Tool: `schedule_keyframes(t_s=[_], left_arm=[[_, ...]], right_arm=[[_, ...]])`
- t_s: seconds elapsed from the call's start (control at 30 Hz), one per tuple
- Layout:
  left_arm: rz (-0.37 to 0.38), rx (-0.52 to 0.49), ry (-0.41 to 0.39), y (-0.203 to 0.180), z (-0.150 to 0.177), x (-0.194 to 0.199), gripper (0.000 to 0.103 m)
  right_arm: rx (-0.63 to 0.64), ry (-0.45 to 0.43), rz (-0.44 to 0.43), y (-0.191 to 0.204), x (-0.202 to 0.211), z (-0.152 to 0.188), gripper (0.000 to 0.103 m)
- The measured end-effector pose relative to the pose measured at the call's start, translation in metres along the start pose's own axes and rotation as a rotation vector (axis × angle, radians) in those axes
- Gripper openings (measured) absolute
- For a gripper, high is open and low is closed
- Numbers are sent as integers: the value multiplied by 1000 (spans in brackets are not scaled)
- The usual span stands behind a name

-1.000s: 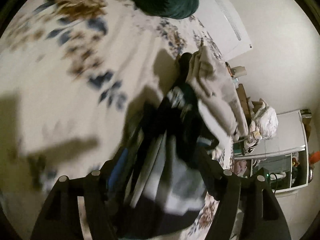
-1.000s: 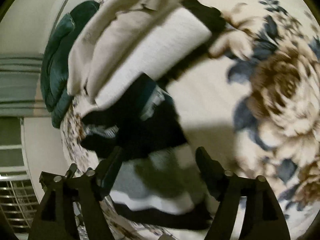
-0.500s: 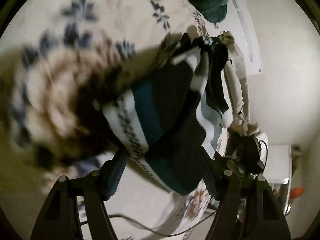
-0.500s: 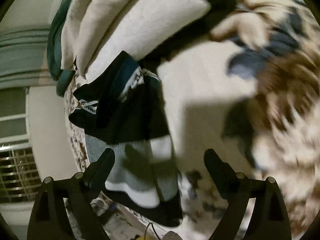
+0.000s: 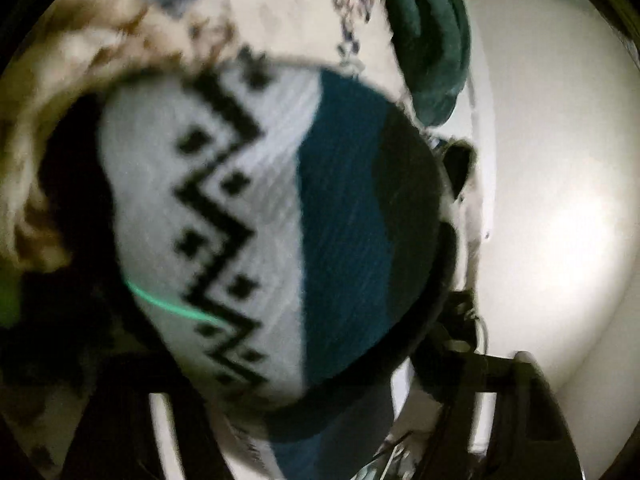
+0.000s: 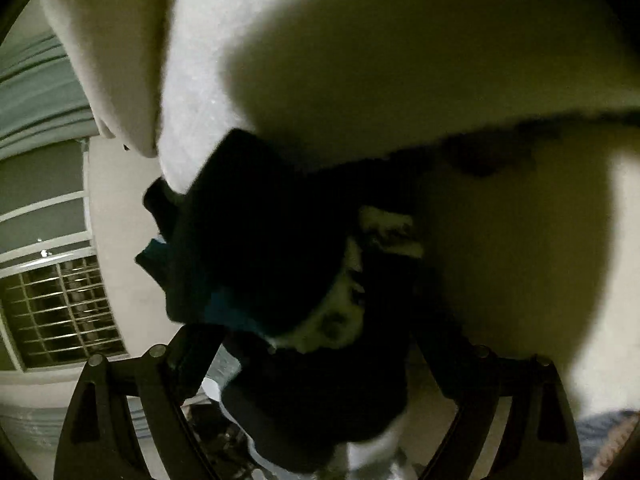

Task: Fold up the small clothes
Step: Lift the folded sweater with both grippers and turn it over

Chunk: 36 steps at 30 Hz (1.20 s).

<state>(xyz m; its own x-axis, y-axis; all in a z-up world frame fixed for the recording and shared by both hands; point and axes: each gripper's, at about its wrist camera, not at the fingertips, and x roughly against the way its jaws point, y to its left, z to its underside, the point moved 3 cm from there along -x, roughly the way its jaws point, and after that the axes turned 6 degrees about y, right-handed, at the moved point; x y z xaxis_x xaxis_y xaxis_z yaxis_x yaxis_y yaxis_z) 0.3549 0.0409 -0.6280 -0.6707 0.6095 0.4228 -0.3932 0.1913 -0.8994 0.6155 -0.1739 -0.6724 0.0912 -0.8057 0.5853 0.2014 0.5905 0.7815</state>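
Observation:
A knitted sock (image 5: 280, 216), white with a black zigzag, teal and black bands, fills the left wrist view, close to the lens and blurred. It lies between the fingers of my left gripper (image 5: 304, 420), which are mostly hidden; its grip cannot be read. In the right wrist view the same dark sock (image 6: 272, 248) lies between the spread fingers of my right gripper (image 6: 320, 364), under a stack of folded cream and white clothes (image 6: 280, 40).
The floral bedspread (image 5: 120, 32) lies under everything. A dark green bundle (image 5: 428, 32) sits at its far edge by the white wall. A barred window (image 6: 56, 308) and curtain show at the left of the right wrist view.
Both grippers have moved in close to the sock and the stack; the sock now fills the left view. The right gripper's fingers stay spread as before.

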Motion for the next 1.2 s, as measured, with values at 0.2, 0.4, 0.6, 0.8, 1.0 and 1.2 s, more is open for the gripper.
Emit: schedule_keyframes(t_s=[0.2, 0.4, 0.6, 0.8, 1.0, 1.2], left_arm=[[-20, -114, 74, -32, -26, 29, 25], [-133, -251, 200, -37, -63, 88, 25], [-294, -276, 368, 17, -84, 121, 46], [-273, -261, 362, 35, -76, 128, 61], [-341, -344, 234, -6, -64, 157, 61], [-618, -448, 79, 5, -64, 207, 61]], right_arm=[[1, -39, 39, 4, -9, 19, 26], [-68, -60, 51, 12, -8, 125, 20], [-149, -59, 106, 16, -34, 285, 20], [-220, -109, 238, -12, -36, 315, 46], [-235, -268, 401, -26, 44, 304, 49], [-140, -293, 526, 10, 77, 277, 54]])
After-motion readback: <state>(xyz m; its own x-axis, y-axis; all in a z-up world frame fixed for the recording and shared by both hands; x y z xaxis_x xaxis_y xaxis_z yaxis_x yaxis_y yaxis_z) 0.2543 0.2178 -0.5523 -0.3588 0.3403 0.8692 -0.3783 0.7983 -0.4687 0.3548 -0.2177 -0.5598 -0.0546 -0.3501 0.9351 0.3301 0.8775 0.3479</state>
